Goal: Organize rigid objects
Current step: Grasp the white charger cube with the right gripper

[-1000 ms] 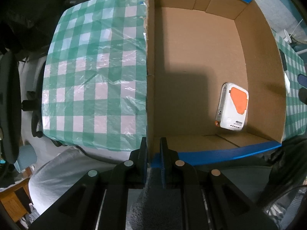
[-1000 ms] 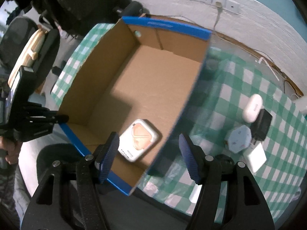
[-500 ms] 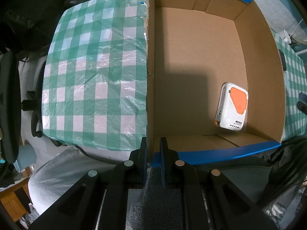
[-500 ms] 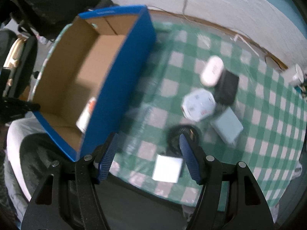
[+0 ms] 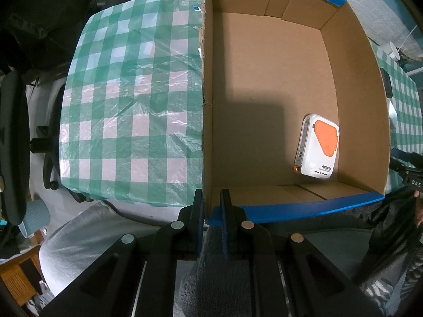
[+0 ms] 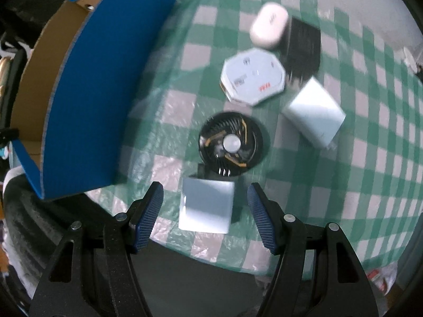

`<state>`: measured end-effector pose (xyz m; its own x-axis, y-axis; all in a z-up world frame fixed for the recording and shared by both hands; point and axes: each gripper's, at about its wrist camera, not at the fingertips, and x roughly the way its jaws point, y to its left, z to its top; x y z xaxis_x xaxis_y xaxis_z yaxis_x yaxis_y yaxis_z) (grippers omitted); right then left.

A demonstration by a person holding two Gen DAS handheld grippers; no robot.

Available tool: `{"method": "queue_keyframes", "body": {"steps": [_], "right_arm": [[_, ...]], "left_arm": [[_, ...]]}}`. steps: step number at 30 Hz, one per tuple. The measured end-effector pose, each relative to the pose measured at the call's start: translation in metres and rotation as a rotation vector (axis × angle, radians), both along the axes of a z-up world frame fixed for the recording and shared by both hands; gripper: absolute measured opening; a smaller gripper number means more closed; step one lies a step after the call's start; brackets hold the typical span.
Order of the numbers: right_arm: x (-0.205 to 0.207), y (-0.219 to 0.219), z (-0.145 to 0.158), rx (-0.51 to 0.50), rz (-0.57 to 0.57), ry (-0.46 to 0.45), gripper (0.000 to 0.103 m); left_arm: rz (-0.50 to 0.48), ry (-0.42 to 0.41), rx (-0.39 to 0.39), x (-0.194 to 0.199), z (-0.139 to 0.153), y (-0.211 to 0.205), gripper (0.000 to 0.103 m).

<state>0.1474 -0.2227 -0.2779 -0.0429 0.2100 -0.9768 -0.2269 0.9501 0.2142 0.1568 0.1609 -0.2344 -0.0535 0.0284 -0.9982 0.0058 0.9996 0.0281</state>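
Blue ribbed pads on the right gripper (image 6: 206,212) stand spread with nothing pinched, hanging above a pale square block (image 6: 206,206) that lies flat near the table's front edge. To take it cleanly, I'd say come straight down so the pads straddle its two opposite sides, square to them, before closing; the black round fan (image 6: 231,144) touches its far corner and could get nudged. Beyond the fan lie a white octagonal box (image 6: 252,76), a pale blue block (image 6: 313,112), a white oval case (image 6: 269,25) and a black device (image 6: 302,43), all on the green checked cloth (image 6: 370,132). The left gripper (image 5: 212,212) is pressed together on the near corner of the cardboard box (image 5: 264,92), steadying it. Inside lies one white and orange device (image 5: 318,146), near the right wall.
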Motion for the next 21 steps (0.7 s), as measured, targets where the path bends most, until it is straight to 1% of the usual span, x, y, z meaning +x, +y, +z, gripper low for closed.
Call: {"method": "queue_keyframes", "body": {"steps": [12,17,19,20,21], "right_arm": [[-0.005,-0.005,-0.035,-0.001,-0.024,0.058,0.067],[-0.003,-0.006,-0.039,-0.009,-0.019,0.050,0.066],[-0.004,-0.006,-0.039,-0.020,-0.019,0.037,0.060],[-0.005,-0.003,-0.039,-0.025,-0.016,0.032,0.052],[-0.005,-0.001,-0.039,-0.035,-0.009,0.027,0.051]], "left_arm": [[0.001,0.000,-0.001,-0.001,0.000,0.000,0.011],[0.001,0.002,-0.001,-0.002,0.000,0.000,0.011],[-0.003,0.005,0.001,-0.002,0.000,-0.001,0.011],[-0.005,0.006,0.001,-0.002,0.000,-0.001,0.011],[-0.006,0.006,0.001,-0.002,0.000,-0.001,0.011]]}}
